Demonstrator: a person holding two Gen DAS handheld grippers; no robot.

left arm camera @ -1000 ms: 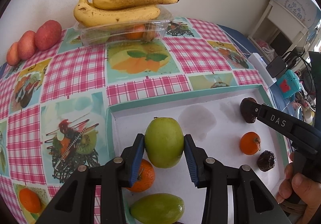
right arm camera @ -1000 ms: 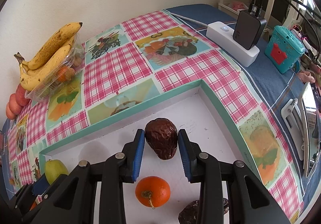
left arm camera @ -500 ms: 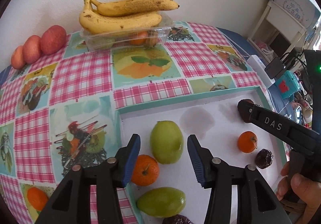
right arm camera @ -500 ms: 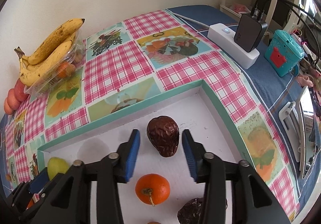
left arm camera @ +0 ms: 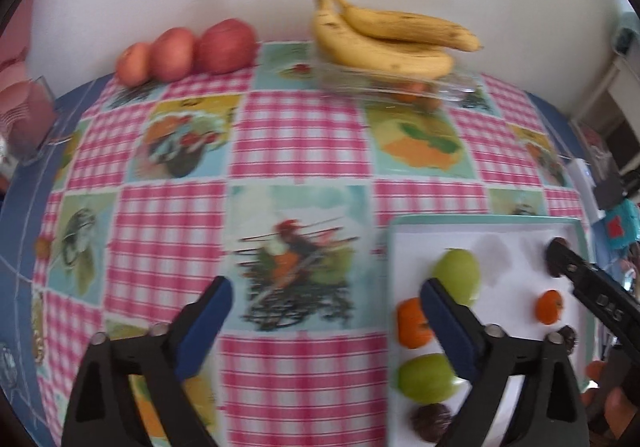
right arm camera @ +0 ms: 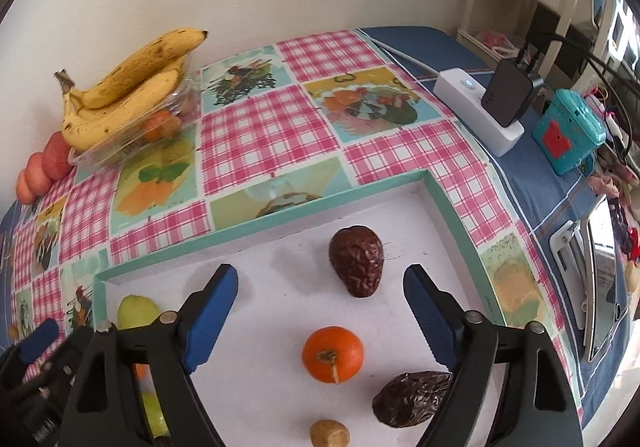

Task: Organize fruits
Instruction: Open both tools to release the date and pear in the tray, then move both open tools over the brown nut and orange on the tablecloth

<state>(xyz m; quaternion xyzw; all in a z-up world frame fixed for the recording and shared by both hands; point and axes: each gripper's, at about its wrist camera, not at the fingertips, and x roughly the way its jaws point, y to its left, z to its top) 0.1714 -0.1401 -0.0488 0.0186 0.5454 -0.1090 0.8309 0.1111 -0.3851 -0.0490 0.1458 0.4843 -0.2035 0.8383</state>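
Note:
A white tray with a teal rim (left arm camera: pixel 480 222) (right arm camera: pixel 448 207) holds the sorted fruit. In the left wrist view it holds two green fruits (left arm camera: pixel 458 275), two oranges (left arm camera: pixel 412 323) and dark dates. My left gripper (left arm camera: pixel 326 321) is open and empty over the tablecloth, left of the tray. My right gripper (right arm camera: pixel 320 303) is open and empty above the tray, with a wrinkled dark date (right arm camera: pixel 357 261) lying between and beyond its fingers. An orange (right arm camera: pixel 333 354), another date (right arm camera: pixel 412 399) and a small brown nut (right arm camera: pixel 330 433) lie nearer.
Bananas (left arm camera: pixel 384 43) rest on a clear plastic box of fruit (left arm camera: pixel 400 87) by the wall. Three red apples (left arm camera: pixel 188 51) sit left of them. A white power strip (right arm camera: pixel 480 107), a teal toy (right arm camera: pixel 568 131) and a phone stand (right arm camera: pixel 592 271) lie right of the tray.
My left gripper let go of the green fruit, opened wide and swung left off the tray. My right gripper opened wide and drew back from the date, which stays in the tray.

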